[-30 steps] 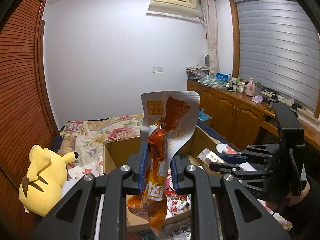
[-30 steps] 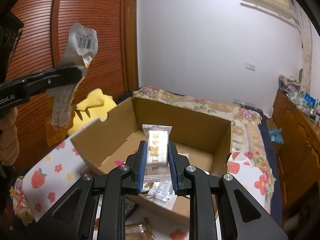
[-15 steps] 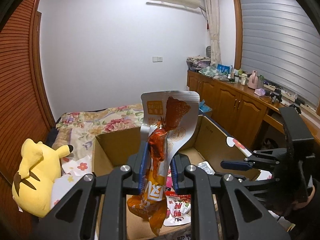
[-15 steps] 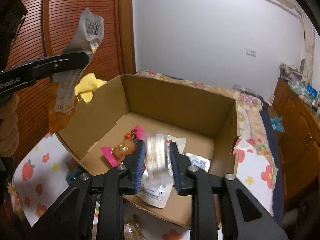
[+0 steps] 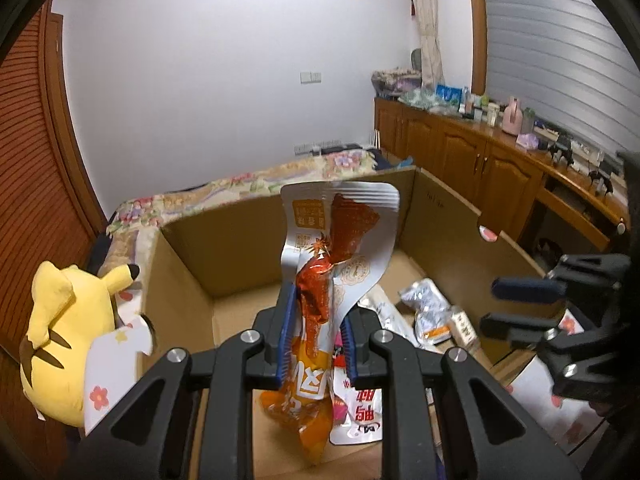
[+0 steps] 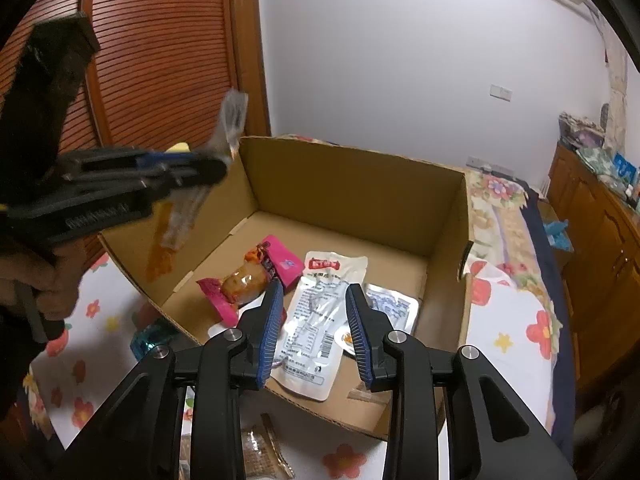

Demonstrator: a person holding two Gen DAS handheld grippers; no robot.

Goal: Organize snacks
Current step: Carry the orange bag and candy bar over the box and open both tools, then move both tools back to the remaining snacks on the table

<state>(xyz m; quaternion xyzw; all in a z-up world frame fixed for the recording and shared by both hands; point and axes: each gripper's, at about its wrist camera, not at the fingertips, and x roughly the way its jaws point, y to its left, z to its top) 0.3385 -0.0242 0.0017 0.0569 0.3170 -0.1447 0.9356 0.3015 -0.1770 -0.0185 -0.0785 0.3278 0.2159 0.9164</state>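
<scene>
- Bedroom: white wall, wooden slatted wardrobe doors (image 6: 160,52) upper left in the right wrist view, wooden cabinets (image 5: 460,148) with a cluttered top along the right of the left wrist view, grey blind above.
- Bed (image 6: 508,320) with a flower-print sheet, carrying an open cardboard box (image 6: 352,184); yellow plush toy (image 5: 60,344) at lower left of the left wrist view, just beside the box.
- Left gripper (image 5: 316,336) clamped on an orange-and-silver snack pouch (image 5: 332,240), upright, held above the box's near part; same pouch blurred at centre left of the right wrist view.
- Right gripper (image 6: 314,324) spread apart, nothing between the blue pads, hanging over the box's near edge.
- On the box floor: pink snack packet (image 6: 248,280), white snack pouch (image 6: 320,312) printed side up, small silver packet (image 6: 392,304) just right of it.
- Hard to make out: lettering on the packets; a teal object (image 6: 148,340) lower left outside the box, partly hidden by its wall; a clear wrapped snack (image 6: 256,452) at bottom centre, cut off by the gripper body.
- Holder's hand (image 6: 48,280) at left edge, dark and partly out of frame.
</scene>
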